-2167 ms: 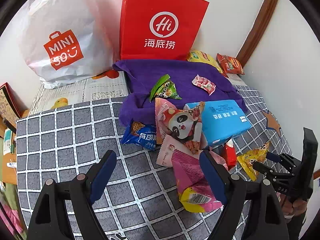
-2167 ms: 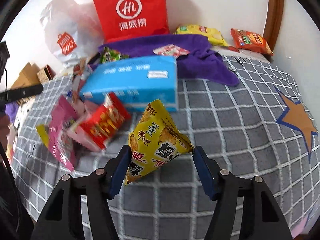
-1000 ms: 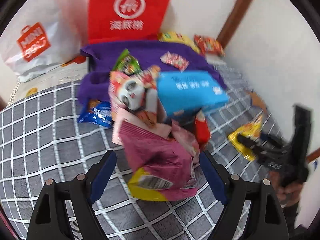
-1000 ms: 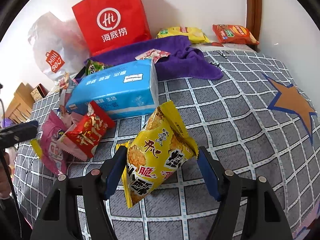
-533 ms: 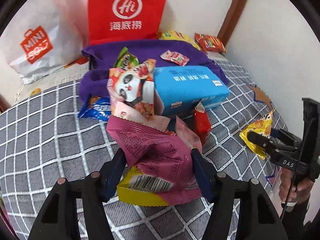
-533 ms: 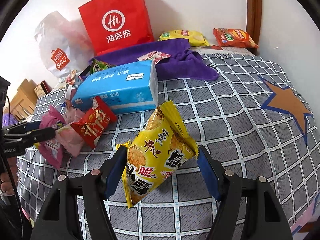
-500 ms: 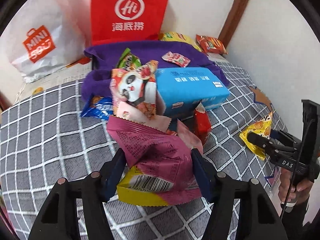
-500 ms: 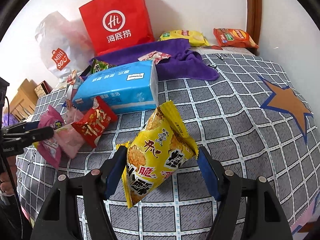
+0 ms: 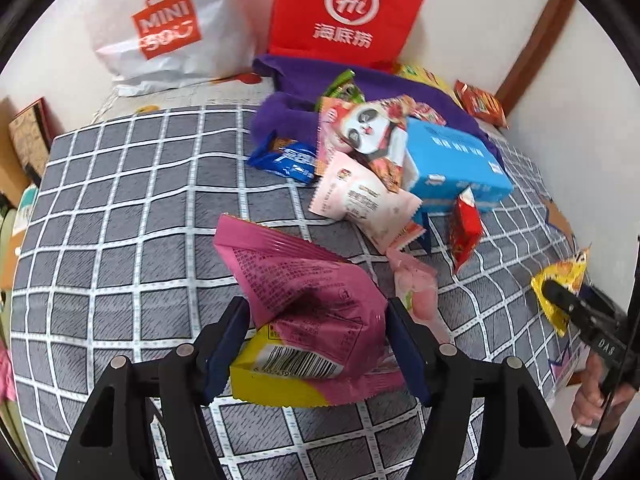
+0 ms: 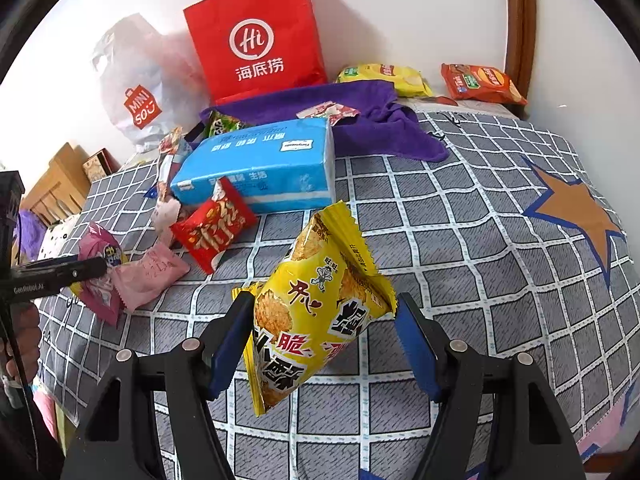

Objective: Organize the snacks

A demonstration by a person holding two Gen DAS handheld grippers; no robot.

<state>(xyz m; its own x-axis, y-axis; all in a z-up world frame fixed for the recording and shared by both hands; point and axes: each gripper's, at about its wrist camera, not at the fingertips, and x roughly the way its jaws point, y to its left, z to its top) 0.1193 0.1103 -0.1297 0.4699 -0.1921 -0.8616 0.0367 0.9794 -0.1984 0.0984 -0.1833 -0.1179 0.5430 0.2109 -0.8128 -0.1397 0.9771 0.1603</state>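
Two snack packets held at once above a grey checked bedspread point(image 9: 120, 208). In the left wrist view, we see the left gripper point(image 9: 316, 344) closed on a pink packet point(image 9: 308, 300), its blue pads pressing the packet's two flanks just above the yellow, barcoded end. In the right wrist view, the right gripper point(image 10: 324, 340) is closed on a yellow packet point(image 10: 320, 304), which stands tilted between the pads with its crimped top edge pointing away from the camera.

We judge both packets to be light, air-puffed and glossy: the film dents under the pads, so they are soft rather than stiff, probably slippery, and the contents likely crush under a hard squeeze. A hold across the puffed middle works, as here; the flat crimped seams at either end would give a firmer bite with less risk to the contents.

The remaining snacks lie in a loose heap near a blue tissue pack point(image 10: 256, 164): a red packet point(image 10: 212, 232), a pale pink packet point(image 10: 150, 276) and a panda-printed packet point(image 9: 360, 136). Beyond them a purple cloth point(image 10: 360, 116) lies before a red paper bag point(image 10: 256, 36) and a white plastic bag point(image 9: 168, 24), which we take as possible destinations.
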